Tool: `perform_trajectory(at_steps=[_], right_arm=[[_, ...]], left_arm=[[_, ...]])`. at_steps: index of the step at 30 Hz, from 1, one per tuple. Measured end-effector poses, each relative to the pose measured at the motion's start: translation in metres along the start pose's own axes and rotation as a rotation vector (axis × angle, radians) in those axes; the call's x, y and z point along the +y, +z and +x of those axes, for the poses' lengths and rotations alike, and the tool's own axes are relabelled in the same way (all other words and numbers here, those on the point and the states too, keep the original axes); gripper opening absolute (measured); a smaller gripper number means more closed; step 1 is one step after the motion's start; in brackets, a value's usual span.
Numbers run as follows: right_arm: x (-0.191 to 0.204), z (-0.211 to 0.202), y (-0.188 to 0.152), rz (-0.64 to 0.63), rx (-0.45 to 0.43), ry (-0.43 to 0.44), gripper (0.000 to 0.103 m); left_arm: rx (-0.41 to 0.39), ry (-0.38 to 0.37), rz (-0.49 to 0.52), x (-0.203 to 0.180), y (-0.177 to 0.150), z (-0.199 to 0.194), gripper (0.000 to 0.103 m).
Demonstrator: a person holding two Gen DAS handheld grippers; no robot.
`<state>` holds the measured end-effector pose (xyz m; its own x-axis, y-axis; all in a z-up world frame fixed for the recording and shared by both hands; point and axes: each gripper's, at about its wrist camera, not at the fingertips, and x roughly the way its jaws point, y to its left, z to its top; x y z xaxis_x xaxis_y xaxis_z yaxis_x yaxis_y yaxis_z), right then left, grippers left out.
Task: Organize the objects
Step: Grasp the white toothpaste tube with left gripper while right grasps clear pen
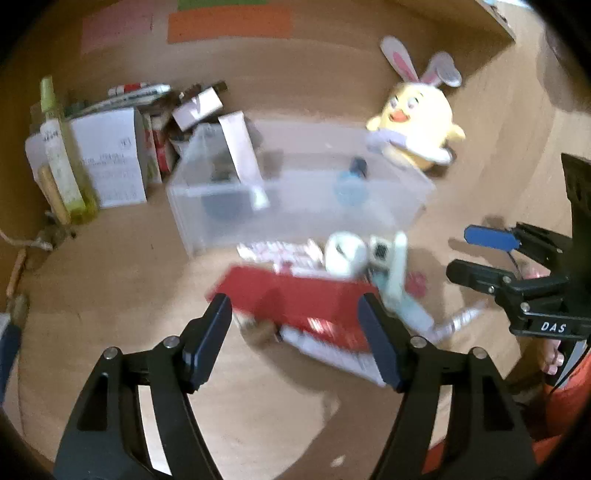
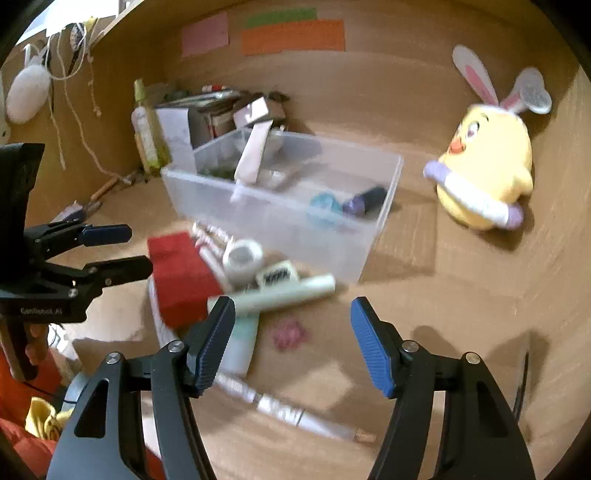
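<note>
A clear plastic bin (image 1: 295, 206) (image 2: 280, 221) stands on the wooden surface and holds a white tube (image 2: 253, 155), a blue round thing (image 2: 325, 205) and a dark purple thing (image 2: 364, 201). In front of it lies a pile: a red box (image 1: 295, 299) (image 2: 181, 277), a white tape roll (image 1: 345, 254) (image 2: 242, 258), a pale green tube (image 2: 280, 291) and a marker (image 2: 280, 408). My left gripper (image 1: 295, 336) is open, its fingers either side of the red box, just above it. My right gripper (image 2: 291, 343) is open and empty over a pink spot (image 2: 290, 334).
A yellow plush chick with rabbit ears (image 1: 417, 122) (image 2: 487, 166) sits right of the bin. Boxes, markers and a green spray bottle (image 1: 61, 155) stand at the back left. Coloured paper strips (image 2: 291, 35) hang on the back wall. Each gripper shows in the other's view.
</note>
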<state>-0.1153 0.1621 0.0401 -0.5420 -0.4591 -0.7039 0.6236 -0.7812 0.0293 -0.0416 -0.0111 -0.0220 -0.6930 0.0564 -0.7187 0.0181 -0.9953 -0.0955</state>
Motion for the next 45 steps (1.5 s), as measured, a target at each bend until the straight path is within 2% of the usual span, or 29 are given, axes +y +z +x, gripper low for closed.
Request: perform_trajectory(at_steps=[4,12,14,18,19,20,23,25,28,31,41,44,45], right_arm=[[-0.002,0.000,-0.023,0.027,0.039,0.057,0.062],[0.009,0.004,-0.046,-0.018,0.065,0.064,0.063],[0.010,0.006,-0.046,-0.024,0.064,0.054,0.063],[0.009,0.013,-0.045,-0.021,0.081,0.047,0.062],[0.008,0.014,-0.046,-0.017,0.083,0.047,0.059],[0.007,0.015,-0.047,-0.013,0.084,0.047,0.056],[0.006,0.014,-0.049,-0.009,0.080,0.048,0.047],[0.007,0.012,-0.050,-0.005,0.079,0.049,0.035],[0.009,0.010,-0.051,0.001,0.078,0.060,0.029],[0.014,0.007,-0.052,0.000,0.075,0.068,0.028],[0.033,0.009,-0.052,-0.065,0.095,0.115,0.029],[0.036,0.012,-0.051,-0.085,0.104,0.114,0.037],[0.038,0.013,-0.051,-0.095,0.109,0.125,0.041]], left_arm=[[0.030,-0.007,0.000,-0.012,-0.020,0.001,0.072],[0.116,-0.029,-0.028,-0.023,-0.030,0.026,0.074],[0.106,0.012,-0.033,-0.024,-0.027,0.030,0.075],[0.098,0.039,-0.048,-0.020,-0.022,0.034,0.075],[0.092,0.039,-0.055,-0.017,-0.023,0.033,0.075],[0.090,0.040,-0.056,-0.016,-0.023,0.033,0.073],[0.087,0.039,-0.052,-0.007,-0.027,0.025,0.058],[0.089,0.042,-0.044,-0.003,-0.031,0.020,0.051],[0.094,0.030,-0.034,0.002,-0.038,0.012,0.040],[0.098,0.032,-0.015,0.005,-0.046,0.004,0.033],[0.077,0.038,0.012,0.004,-0.045,0.008,0.032],[0.058,0.034,0.026,0.002,-0.045,0.010,0.030],[0.056,0.037,0.030,0.002,-0.045,0.010,0.026]])
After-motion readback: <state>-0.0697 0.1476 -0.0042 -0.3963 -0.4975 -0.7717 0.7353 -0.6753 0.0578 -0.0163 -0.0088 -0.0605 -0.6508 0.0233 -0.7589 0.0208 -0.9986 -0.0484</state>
